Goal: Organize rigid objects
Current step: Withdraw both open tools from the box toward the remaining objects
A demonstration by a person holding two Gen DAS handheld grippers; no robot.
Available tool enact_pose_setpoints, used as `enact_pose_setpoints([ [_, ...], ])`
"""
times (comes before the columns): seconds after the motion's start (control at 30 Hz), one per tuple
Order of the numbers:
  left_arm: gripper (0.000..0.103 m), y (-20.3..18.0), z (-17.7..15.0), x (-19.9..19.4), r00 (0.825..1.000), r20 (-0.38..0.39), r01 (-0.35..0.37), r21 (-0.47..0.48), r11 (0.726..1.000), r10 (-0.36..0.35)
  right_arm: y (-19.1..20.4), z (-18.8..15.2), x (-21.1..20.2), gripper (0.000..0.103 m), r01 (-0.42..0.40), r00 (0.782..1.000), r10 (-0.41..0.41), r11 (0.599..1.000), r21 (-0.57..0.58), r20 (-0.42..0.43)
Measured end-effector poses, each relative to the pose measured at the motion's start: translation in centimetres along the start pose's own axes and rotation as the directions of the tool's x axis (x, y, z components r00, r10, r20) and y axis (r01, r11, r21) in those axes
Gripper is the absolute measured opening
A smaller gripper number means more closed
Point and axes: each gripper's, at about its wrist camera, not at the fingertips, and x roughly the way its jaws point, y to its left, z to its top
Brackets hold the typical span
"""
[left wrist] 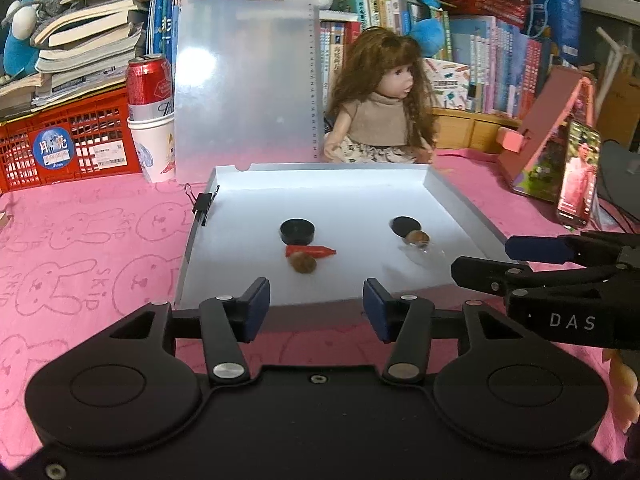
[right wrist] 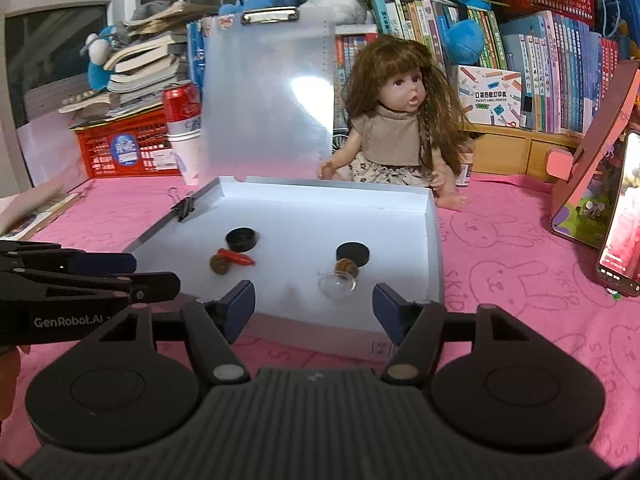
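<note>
doll (right wrist: 394, 128) behind tray (right wrist: 434, 240), clipboard (right wrist: 266, 104) upright

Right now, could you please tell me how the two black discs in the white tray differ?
The left black disc has a raised rim with a hollow top, while the right black disc looks flat-topped. A red carrot-shaped piece lies just in front of the left disc; a brown shell and a clear glass piece sit by the right one. Both are round, black and lie flat on the white tray.
</note>
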Motion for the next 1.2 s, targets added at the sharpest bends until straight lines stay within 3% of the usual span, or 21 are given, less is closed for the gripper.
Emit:
enact_pose_setpoints([
  [0.6, 0.053, -1.1, -4.4, -4.7, 0.999, 0.037, 0.002, 0.037, 0.999, -0.004, 0.6, -3.2, -5.3, 0.085, -0.049, 0.998, 0.05, 0.998, -0.028, 0.042],
  [1.2, 0.057, 0.0, -8.7, -7.2, 1.0, 0.007, -0.001, -0.003, 1.0, 0.001, 1.2, -7.6, -7.9, 0.089, -0.02, 0.998, 0.024, 0.997, -0.07, 0.05],
])
